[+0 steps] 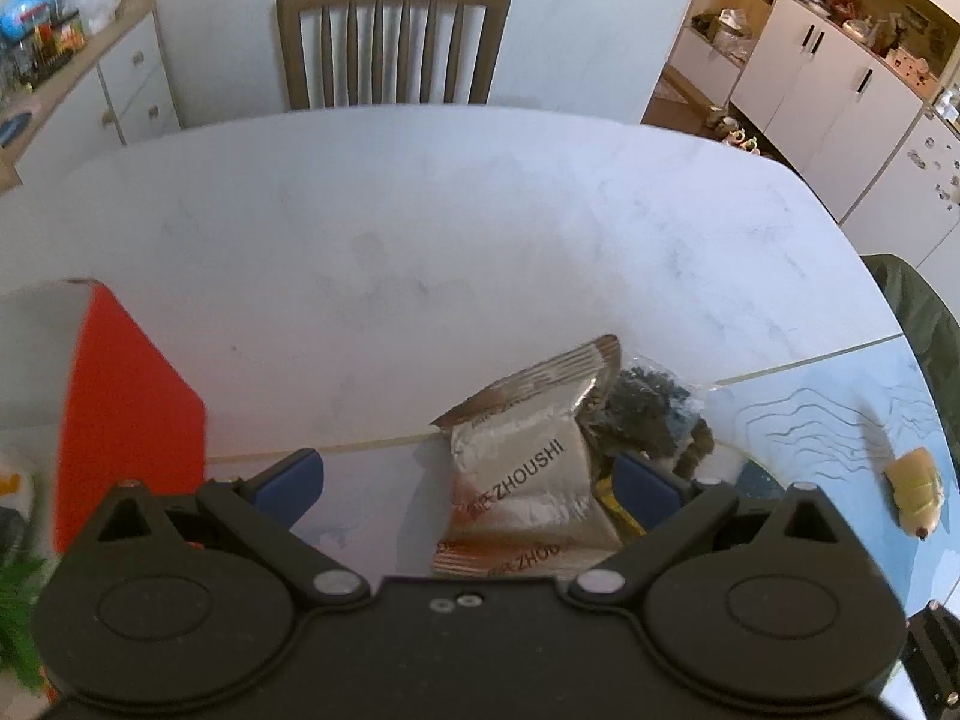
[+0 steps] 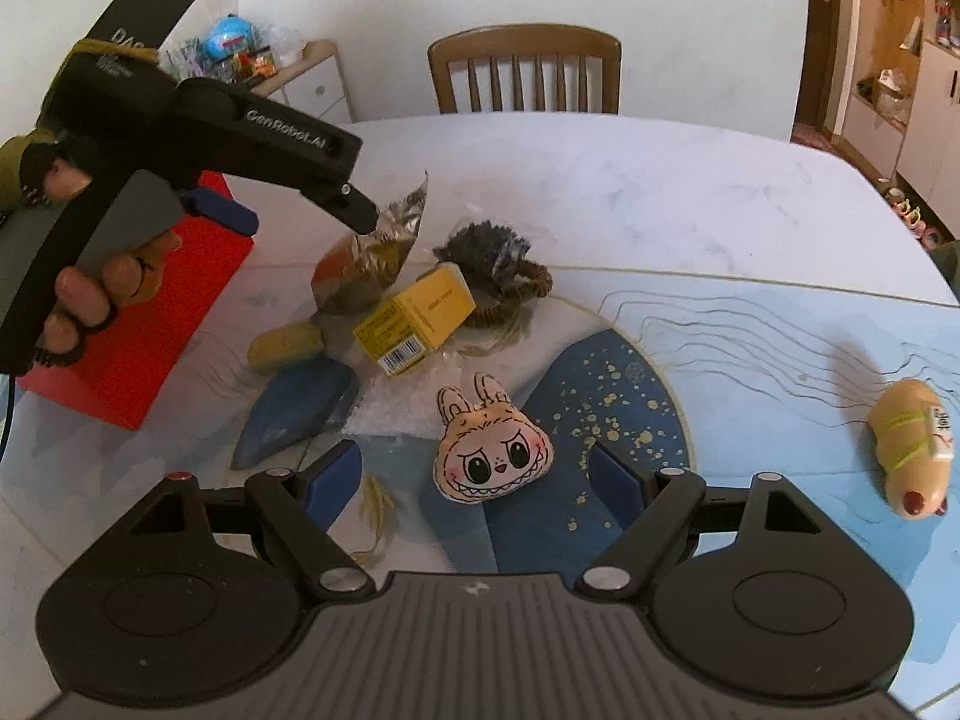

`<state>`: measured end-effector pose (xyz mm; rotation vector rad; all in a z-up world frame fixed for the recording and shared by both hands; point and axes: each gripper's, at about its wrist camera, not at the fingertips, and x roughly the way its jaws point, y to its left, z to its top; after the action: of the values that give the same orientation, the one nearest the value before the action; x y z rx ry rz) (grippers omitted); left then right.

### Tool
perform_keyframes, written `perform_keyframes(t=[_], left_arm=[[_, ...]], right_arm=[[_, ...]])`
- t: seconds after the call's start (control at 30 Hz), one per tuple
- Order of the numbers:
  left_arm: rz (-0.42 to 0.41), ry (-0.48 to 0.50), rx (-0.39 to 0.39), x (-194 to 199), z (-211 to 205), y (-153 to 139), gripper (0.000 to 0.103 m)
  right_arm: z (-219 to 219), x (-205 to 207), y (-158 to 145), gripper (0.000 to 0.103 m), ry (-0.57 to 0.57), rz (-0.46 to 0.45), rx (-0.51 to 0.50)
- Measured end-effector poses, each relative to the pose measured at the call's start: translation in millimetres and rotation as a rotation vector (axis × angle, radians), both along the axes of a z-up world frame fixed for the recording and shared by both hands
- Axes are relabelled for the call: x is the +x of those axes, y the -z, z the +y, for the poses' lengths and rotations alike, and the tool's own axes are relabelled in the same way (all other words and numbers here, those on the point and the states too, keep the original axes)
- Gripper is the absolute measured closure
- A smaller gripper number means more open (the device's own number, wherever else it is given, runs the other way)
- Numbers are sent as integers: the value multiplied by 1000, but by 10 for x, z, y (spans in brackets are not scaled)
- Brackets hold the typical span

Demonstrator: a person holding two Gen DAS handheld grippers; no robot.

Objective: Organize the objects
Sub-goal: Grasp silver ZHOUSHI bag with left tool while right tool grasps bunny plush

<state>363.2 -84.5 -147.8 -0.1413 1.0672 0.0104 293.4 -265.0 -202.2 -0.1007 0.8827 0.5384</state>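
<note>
A: Where do the two grippers stand over the marble counter [image 2: 690,192]?

B: The left gripper [image 1: 468,474] hangs above a silver foil snack packet [image 1: 528,474], its blue-padded jaws spread wide, one on each side of the packet. From the right wrist view the same tool is gripped by a hand [image 2: 96,294] at the upper left, its tip right at the crinkled top of the packet; whether it touches cannot be told.

A: And the right one?

B: The right gripper [image 2: 477,474] is low over the blue patterned mat [image 2: 750,348], jaws wide apart and empty, with a small plush face with rabbit ears [image 2: 492,444] lying between the fingers on the mat.

A: Where are the things to be sorted?

B: Clustered at the mat's left end: the foil packet, a yellow carton with a barcode [image 2: 414,318] leaning beside it, a dark fuzzy hair tie in clear wrap [image 2: 486,258] just behind, a yellowish lump [image 2: 285,345] and a blue pouch [image 2: 300,408] in front. A red box [image 2: 150,324] sits on the counter left of the pile. A tan sausage-shaped toy [image 2: 912,450] lies well apart at the right.

A: Beyond the counter?

B: A wooden chair [image 2: 525,69] against the white wall.
</note>
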Motion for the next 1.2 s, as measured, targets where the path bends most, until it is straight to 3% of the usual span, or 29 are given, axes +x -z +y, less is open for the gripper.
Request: perform_keyframes(t=[0.4,0.6,0.77,0.9,1.2], left_arm=[[65,-12,-64,165,21,323,3],[75,-3,-83,191,-11,418,12],[59,22,-80,188,-57,393,27],[37,47,-71,147,-86,340,46],[7,62,-34,29,-76,179,49]], right_arm=[[82,203,219,22,-11,30,-18],[109,230,271,35,-19,48,-2],[105,229,275,44,-12,46,-5],[97,224,271,52,-1,40,-15],[85,161,208,55,18,19,-14]])
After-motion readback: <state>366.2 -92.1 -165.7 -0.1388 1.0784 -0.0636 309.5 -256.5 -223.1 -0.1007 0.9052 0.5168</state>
